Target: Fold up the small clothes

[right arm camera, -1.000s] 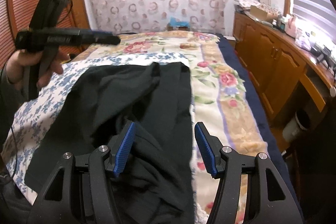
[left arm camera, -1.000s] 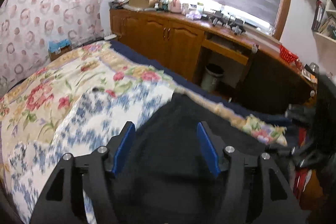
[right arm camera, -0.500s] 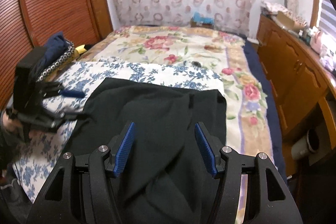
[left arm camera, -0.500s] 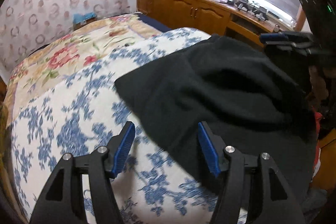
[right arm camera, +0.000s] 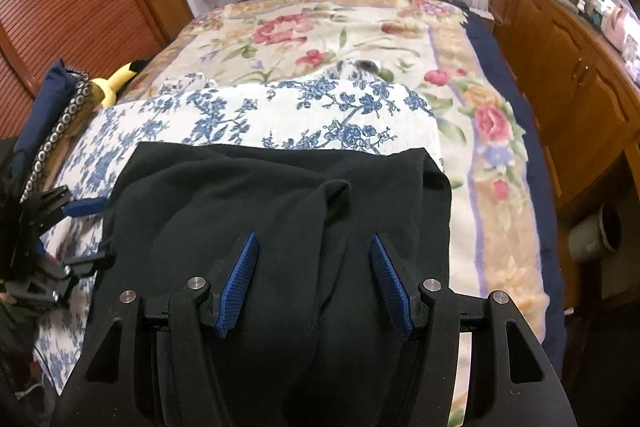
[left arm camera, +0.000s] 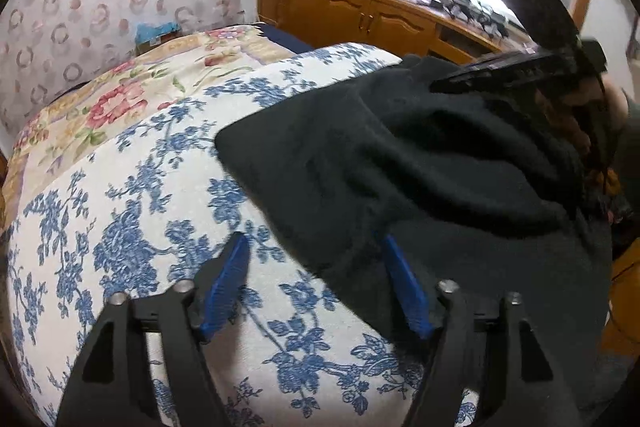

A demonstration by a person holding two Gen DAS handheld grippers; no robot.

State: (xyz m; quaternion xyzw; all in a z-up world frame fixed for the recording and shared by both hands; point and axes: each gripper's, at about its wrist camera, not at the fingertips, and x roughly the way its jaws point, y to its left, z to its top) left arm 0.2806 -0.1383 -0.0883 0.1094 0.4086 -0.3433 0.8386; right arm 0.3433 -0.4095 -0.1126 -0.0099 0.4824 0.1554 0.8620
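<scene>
A black garment [right arm camera: 280,195] lies rumpled on a white cloth with blue flowers [right arm camera: 304,107] on the bed. It also shows in the left wrist view [left arm camera: 420,163]. My left gripper [left arm camera: 314,247] is open, low over the garment's left edge, its right finger over the black cloth. In the right wrist view it [right arm camera: 86,233] sits at the garment's left side. My right gripper [right arm camera: 312,247] is open and empty, above the garment's near middle. In the left wrist view it [left arm camera: 516,67] hovers over the garment's far side.
The bed has a floral blanket [right arm camera: 328,31]. A wooden cabinet [right arm camera: 568,75] with clutter runs along the right. A yellow plush toy [right arm camera: 120,79] and a dark studded item [right arm camera: 56,115] lie at the bed's left edge. A bin [right arm camera: 596,235] stands on the floor.
Both grippers have swung down from a raised pose toward the garment. The left gripper dropped to the garment's left edge. The garment now lies flatter on the blue-flowered cloth.
</scene>
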